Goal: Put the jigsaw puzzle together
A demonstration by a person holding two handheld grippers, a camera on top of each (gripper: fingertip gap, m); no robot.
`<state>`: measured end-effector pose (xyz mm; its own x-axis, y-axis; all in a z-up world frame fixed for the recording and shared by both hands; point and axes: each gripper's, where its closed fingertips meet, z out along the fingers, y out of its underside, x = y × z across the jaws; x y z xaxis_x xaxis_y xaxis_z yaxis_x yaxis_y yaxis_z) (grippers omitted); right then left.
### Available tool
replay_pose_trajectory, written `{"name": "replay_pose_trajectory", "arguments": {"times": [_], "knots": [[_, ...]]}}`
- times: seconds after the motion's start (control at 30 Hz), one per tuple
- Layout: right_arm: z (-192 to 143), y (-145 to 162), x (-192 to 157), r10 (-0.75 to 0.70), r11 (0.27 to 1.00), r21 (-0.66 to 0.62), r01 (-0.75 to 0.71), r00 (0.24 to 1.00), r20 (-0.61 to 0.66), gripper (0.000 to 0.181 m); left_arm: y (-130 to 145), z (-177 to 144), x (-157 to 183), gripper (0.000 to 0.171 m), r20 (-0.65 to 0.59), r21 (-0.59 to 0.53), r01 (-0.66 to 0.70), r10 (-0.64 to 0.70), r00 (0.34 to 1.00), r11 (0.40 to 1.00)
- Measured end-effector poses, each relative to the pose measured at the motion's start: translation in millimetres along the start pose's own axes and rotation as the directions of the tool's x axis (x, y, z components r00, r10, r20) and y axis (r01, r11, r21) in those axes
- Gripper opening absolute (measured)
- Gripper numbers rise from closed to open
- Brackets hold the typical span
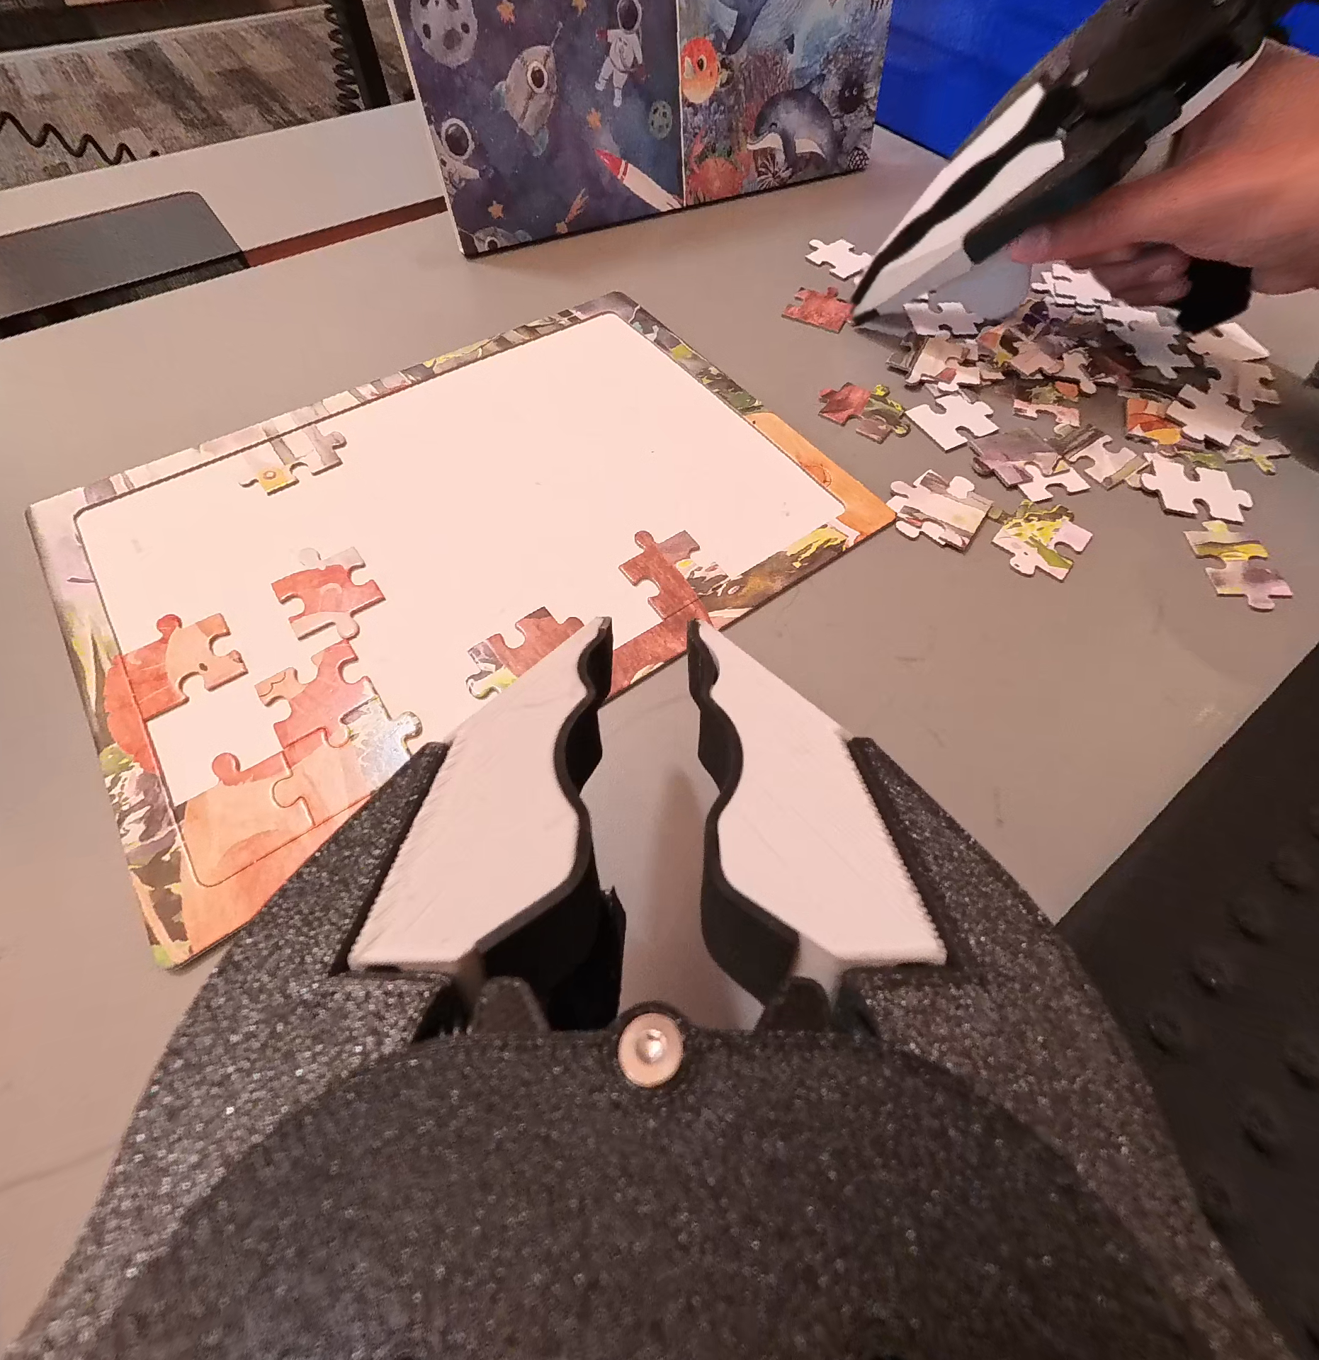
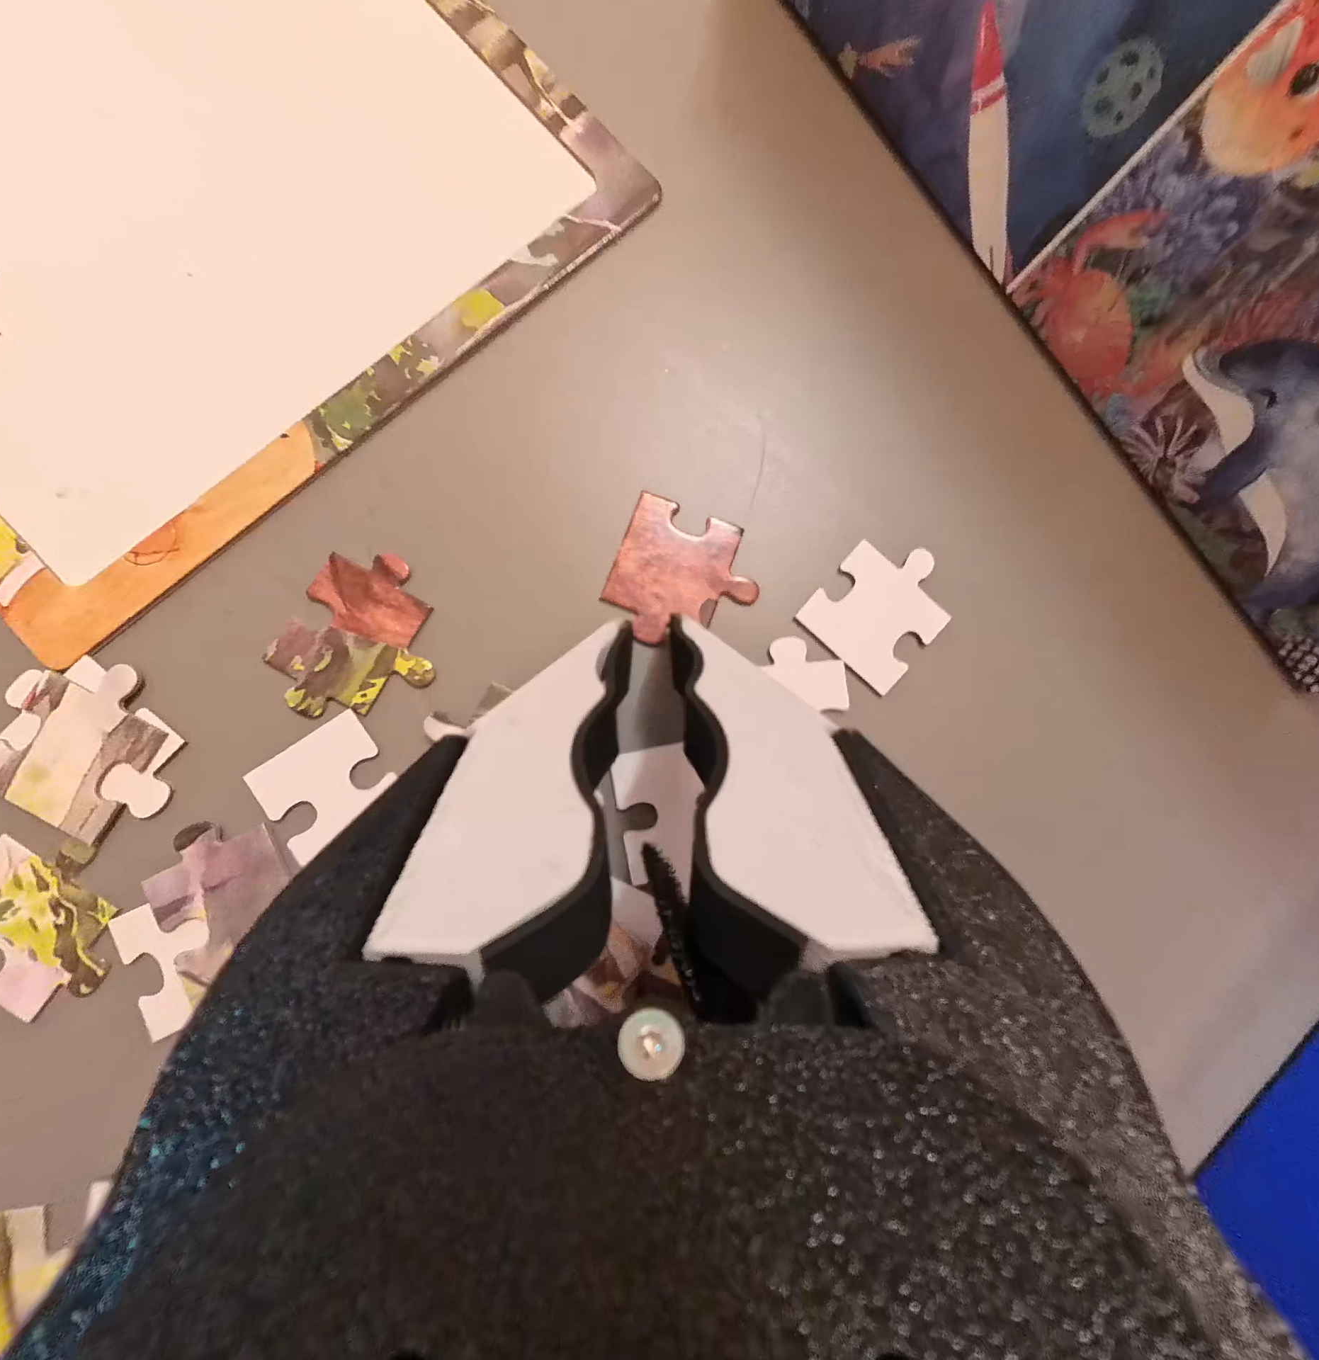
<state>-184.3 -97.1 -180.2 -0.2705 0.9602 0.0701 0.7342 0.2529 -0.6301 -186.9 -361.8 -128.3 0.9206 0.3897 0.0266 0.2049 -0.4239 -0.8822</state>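
1. Left wrist view: the left gripper (image 1: 648, 633) hung with its jaws parted and nothing between them, just over the near edge of the puzzle tray (image 1: 811, 438). The tray lay flat on the grey table (image 1: 1010, 736), mostly bare white inside, with a few fitted pieces (image 1: 314, 706) clustered at its near-left corner and a few more along the near edge. To the far right lay the heap of loose pieces (image 1: 1069, 434). There the right gripper (image 1: 859, 305), held by a hand (image 1: 1223, 199), touched down beside a reddish-brown piece (image 1: 818, 307).

2. Right wrist view: the right gripper (image 2: 651, 627) had its tips narrowed around the near edge of the reddish-brown piece (image 2: 675, 565), which lay flat on the table; whether the tips truly pinched it, I could not tell. White, face-down pieces (image 2: 874, 614) lay just beside it, and the tray's corner (image 2: 627, 195) sat up and to the left, apart from it.

3. Judgement: the step in hand looked like picking the next piece. The next move would call for a firm pinch on a thin, flat edge, then a lift and a carry leftward to the tray.
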Motion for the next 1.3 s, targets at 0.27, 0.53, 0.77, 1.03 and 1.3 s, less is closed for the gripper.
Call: {"name": "replay_pose_trajectory", "arguments": {"times": [0.27,0.53,0.77,1.03,1.3], "knots": [[0.5,5.3,10.7,0.085,0.996,-0.019,-0.085,0.996,0.007,0.022,0.6,0.4,0.1,0.019,0.001,-0.004,-0.003,0.003,1.0,1.0],[-2.1,-2.9,8.1,0.076,0.997,0.029,-0.077,0.996,0.043,0.027,0.0,0.1,0.0,0.019,0.001,-0.001,-0.002,0.002,1.0,1.0],[9.5,-5.0,11.6,0.098,0.995,0.005,-0.098,0.995,-0.016,0.042,-0.2,0.0,-0.3,0.019,0.003,0.001,-0.001,0.001,1.0,1.0],[10.2,-6.1,6.1,0.083,0.997,0.001,-0.083,0.996,0.025,0.031,0.3,0.4,0.4,0.019,0.004,-0.004,-0.007,0.007,1.0,1.0],[-4.7,-25.1,-17.2,-0.058,0.995,0.085,0.052,0.996,0.073,0.031,-0.7,-0.3,0.0,0.019,0.005,0.003,-0.005,0.005,1.0,1.0]]}}
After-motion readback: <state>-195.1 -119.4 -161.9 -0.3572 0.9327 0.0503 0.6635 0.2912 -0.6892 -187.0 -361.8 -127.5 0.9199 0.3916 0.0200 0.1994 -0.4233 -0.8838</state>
